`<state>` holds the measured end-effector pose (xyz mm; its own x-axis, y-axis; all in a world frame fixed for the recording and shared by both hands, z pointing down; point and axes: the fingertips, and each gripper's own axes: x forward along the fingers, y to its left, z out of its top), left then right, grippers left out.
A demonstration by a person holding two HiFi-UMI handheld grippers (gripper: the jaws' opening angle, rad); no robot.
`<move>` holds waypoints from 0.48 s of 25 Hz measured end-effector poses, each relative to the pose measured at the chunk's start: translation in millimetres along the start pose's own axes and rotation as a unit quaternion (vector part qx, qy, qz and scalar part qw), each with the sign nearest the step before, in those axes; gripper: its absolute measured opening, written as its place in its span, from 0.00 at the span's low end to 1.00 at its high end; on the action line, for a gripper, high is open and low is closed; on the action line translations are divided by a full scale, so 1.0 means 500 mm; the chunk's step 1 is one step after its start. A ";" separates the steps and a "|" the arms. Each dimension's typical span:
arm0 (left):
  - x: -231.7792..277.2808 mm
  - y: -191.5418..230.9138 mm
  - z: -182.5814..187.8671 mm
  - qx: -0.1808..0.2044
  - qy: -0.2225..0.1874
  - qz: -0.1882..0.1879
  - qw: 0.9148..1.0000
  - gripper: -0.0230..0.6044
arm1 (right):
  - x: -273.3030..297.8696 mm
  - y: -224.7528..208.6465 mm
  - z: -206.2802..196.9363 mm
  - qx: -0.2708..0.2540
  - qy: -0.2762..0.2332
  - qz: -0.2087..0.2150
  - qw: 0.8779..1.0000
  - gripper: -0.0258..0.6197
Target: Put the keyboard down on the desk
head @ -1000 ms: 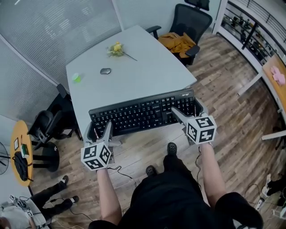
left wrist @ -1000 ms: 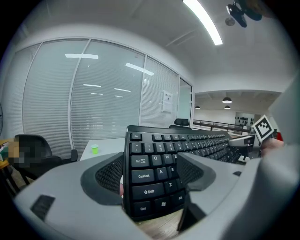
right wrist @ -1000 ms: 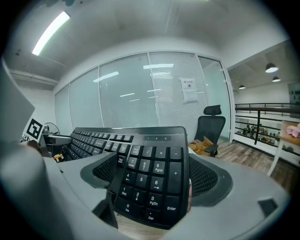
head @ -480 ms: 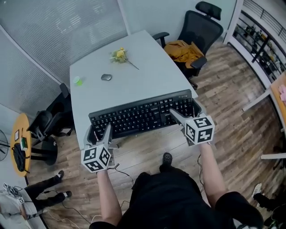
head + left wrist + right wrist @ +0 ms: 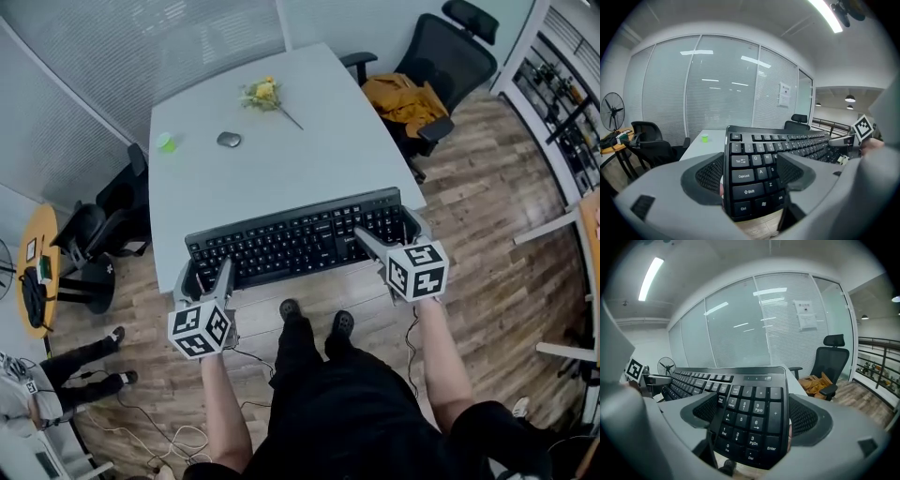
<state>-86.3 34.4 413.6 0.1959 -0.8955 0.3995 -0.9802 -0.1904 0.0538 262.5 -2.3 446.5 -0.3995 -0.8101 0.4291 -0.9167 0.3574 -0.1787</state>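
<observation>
Hanging level at the near edge of the pale grey desk (image 5: pixel 281 178), the long black keyboard (image 5: pixel 298 239) is carried by its two ends, its front side out past the desk's edge over the wooden floor. Whether it touches the desk I cannot tell. The left gripper (image 5: pixel 204 277) has its jaws clamped on the Ctrl-and-Shift end, and the right gripper (image 5: pixel 387 234) has its jaws clamped on the number-pad end. Toward the far edge lie a grey computer mouse (image 5: pixel 229 140), a small green object (image 5: pixel 166 142) and a yellow flower sprig (image 5: pixel 262 93).

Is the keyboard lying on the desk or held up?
Held up: left gripper and right gripper clamp the keyboard, floor showing beneath.
</observation>
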 end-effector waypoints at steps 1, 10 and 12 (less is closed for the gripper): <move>0.003 0.008 -0.003 -0.003 0.003 0.004 1.000 0.58 | 0.012 0.004 0.000 -0.001 0.004 0.003 1.000 0.77; 0.074 0.115 0.005 -0.018 0.010 0.015 1.000 0.58 | 0.143 0.046 0.038 -0.011 0.021 0.014 1.000 0.77; 0.105 0.141 0.024 -0.021 0.007 0.014 1.000 0.58 | 0.179 0.051 0.065 -0.014 0.021 0.013 1.000 0.77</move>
<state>-144.7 -30.7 427.1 0.1690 -0.8945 0.4140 -0.9856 -0.1485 0.0815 203.4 -80.7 451.7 -0.4211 -0.7810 0.4613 -0.9056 0.3905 -0.1656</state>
